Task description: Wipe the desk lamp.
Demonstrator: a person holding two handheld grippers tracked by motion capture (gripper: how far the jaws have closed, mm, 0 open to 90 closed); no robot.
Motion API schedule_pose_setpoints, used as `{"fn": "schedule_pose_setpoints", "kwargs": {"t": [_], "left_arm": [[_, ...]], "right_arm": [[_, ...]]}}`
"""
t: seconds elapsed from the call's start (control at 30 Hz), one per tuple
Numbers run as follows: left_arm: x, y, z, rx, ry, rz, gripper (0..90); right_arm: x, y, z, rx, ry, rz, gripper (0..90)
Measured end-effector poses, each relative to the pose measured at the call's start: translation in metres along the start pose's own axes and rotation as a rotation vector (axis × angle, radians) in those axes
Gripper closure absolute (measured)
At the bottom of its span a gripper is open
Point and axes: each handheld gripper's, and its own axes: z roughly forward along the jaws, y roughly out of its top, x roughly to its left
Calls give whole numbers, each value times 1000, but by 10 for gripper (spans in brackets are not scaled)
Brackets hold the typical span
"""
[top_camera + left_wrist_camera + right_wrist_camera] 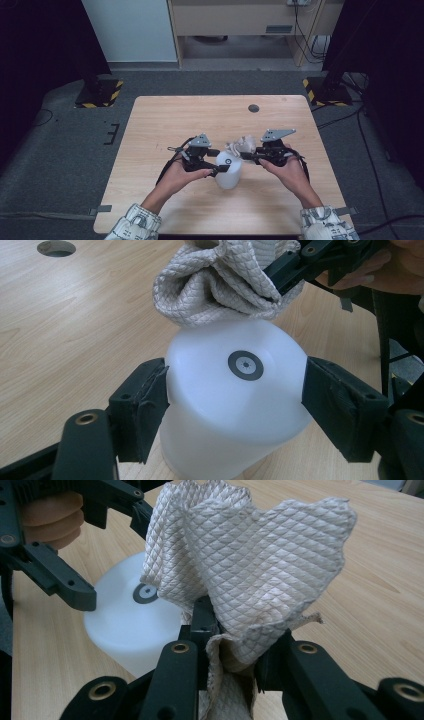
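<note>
White cup (pixel 229 172), mid-table (pixel 165 115), sits between the open left hand-held gripper (pixel 212 161); right hand-held gripper (pixel 248 155) clamps cloth (pixel 242 145).

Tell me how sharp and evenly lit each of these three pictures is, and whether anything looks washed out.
High view: soft and low in detail, table evenly lit, dark curtains at both sides. Left gripper view: white container nearly washed out, its edges glowing, black jaws beside it sharp. Right gripper view: quilted cloth crisp in its weave, the container behind it overexposed, the far table slightly soft.
</note>
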Motion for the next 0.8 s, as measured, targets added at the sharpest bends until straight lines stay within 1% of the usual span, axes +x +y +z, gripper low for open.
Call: {"fn": "schedule_pose_setpoints", "kwargs": {"t": [0.13, 0.3, 0.37, 0.43, 0.53, 0.7, 0.8], "left_arm": [[-1, 0, 0, 2, 3, 6, 261], [-1, 0, 0, 1, 7, 4, 261], [-1, 1, 0, 0, 10, 2, 261], [-1, 1, 0, 1, 9, 4, 262], [-1, 0, 0, 2, 5, 3, 262], [-1, 0, 0, 3, 2, 1, 262], [0, 0, 0, 2, 2, -1, 262]], "right_arm": [[-3, -5, 2, -2, -5, 24, 749], [-8, -15, 9, 15, -3, 72, 752], [-10, -20, 16, 48, 0, 89, 752], [-11, -26, 24, 94, -8, 88, 752], [-12, -30, 32, 131, -2, 97, 752], [-12, -36, 47, 183, 8, 107, 750], [-14, -38, 52, 192, 9, 109, 750]]}}
